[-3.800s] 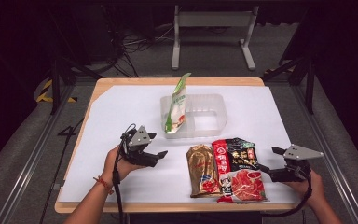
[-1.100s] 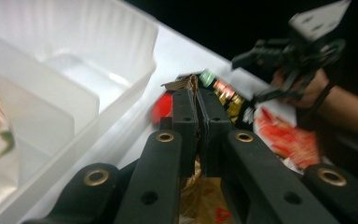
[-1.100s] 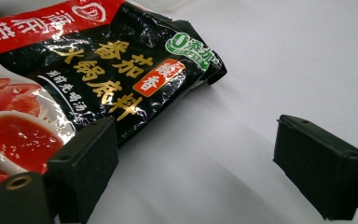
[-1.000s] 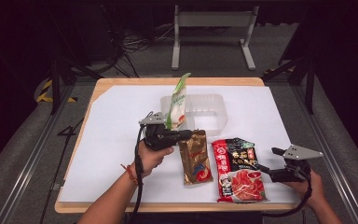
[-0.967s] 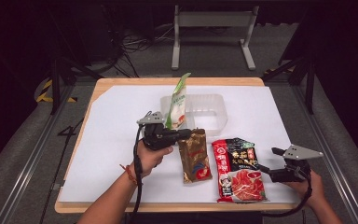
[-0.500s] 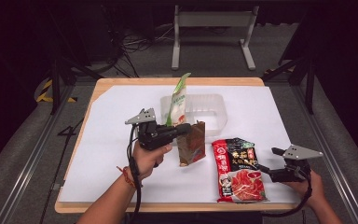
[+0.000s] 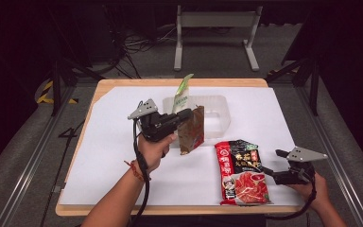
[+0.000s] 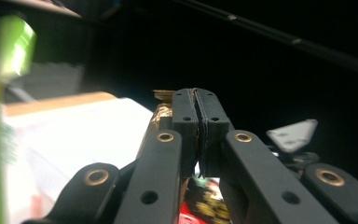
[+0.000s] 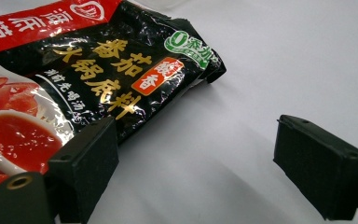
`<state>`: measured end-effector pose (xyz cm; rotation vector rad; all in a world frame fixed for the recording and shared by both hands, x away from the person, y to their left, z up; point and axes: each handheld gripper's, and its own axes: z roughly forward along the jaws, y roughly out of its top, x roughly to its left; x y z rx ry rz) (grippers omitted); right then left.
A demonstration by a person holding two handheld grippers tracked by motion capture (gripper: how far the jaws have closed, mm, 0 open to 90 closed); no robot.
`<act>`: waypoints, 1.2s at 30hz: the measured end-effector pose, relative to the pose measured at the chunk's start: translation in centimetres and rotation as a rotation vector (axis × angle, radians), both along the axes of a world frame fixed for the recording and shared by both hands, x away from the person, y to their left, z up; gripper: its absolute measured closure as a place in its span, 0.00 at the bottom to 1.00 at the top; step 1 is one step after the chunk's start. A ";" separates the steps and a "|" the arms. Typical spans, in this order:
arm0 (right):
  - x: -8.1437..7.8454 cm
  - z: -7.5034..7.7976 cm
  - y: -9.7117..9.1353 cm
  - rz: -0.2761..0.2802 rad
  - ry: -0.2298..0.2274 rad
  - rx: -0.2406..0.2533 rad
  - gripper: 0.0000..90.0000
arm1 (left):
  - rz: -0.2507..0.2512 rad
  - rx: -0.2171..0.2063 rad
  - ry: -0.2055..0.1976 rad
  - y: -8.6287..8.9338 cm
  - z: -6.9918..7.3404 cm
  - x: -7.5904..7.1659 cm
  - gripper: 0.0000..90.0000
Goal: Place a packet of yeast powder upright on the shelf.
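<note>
We see left gripper fingers pinching top edge of brown pouch, pouch hanging below fingers, off surface, just before clear tray. Pouch print unreadable. Right gripper fingers spread, red-black packet touching one finger; packet cut off at frame edge.

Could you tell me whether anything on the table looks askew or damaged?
Nothing looks damaged or spilled. The green packet stands tilted in the clear tray, poking above its rim.
</note>
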<state>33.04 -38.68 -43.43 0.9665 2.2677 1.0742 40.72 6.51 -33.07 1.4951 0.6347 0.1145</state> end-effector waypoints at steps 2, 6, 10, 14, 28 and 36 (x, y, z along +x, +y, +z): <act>0.0 0.0 0.0 -0.001 0.000 0.000 0.16 | 0.022 0.008 -0.001 -0.3 0.4 0.3 0.97; 0.0 0.0 0.0 0.000 0.001 0.000 0.16 | 0.085 0.033 -0.019 -1.2 0.9 1.0 0.97; 0.0 0.0 0.0 0.000 -0.001 -0.001 0.16 | 0.127 0.060 -0.005 -1.9 1.0 1.8 0.97; 0.0 0.0 0.0 0.003 0.001 0.002 0.16 | 0.188 0.092 -0.006 -2.6 0.8 2.8 0.97; 0.0 0.0 0.0 0.001 0.000 -0.002 0.16 | 0.392 0.102 -0.035 -1.2 2.9 3.8 0.98; 0.0 0.0 0.0 0.003 0.001 0.001 0.17 | 0.472 0.138 -0.073 -1.1 4.1 3.9 0.98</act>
